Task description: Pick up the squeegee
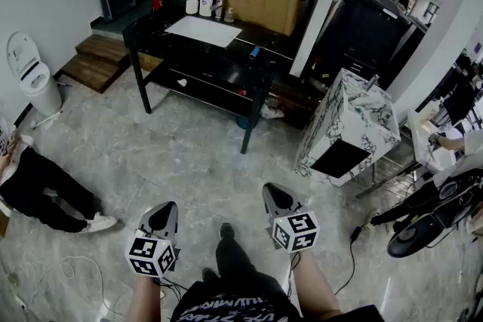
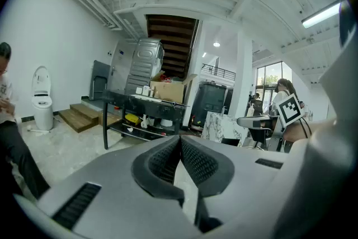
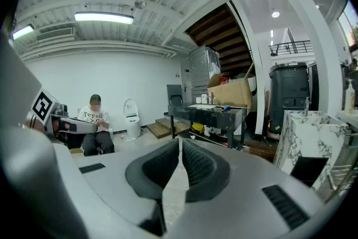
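1. While both grippers hang low over the floor point(image 1: 189, 154), well apart from the table point(image 1: 198, 50), the task is only at its approach step. Nothing has been reached for yet.
2. The left gripper point(image 1: 162, 215) has its jaws together, tips touching, with nothing between them. The right gripper point(image 1: 276, 197) is likewise closed and empty. Each gripper's own view shows its ribbed pads meeting on bare air.
3. The small blue thing near the table's right end is probably the squeegee point(image 1: 254, 53), though it is too small to be sure. It lies on the top, right of the white sheet point(image 1: 204, 31) and in front of the box point(image 1: 264, 0). The right gripper view shows it too point(image 3: 226, 108), near that end of the table.
4. It seems to lie flat, its long axis running roughly front to back across the top. I cannot tell which end is the blade and which the handle.
5. Next, as I judge it, the person must walk up to the table. One gripper, likely the right, must then open and close across the handle's narrow width.
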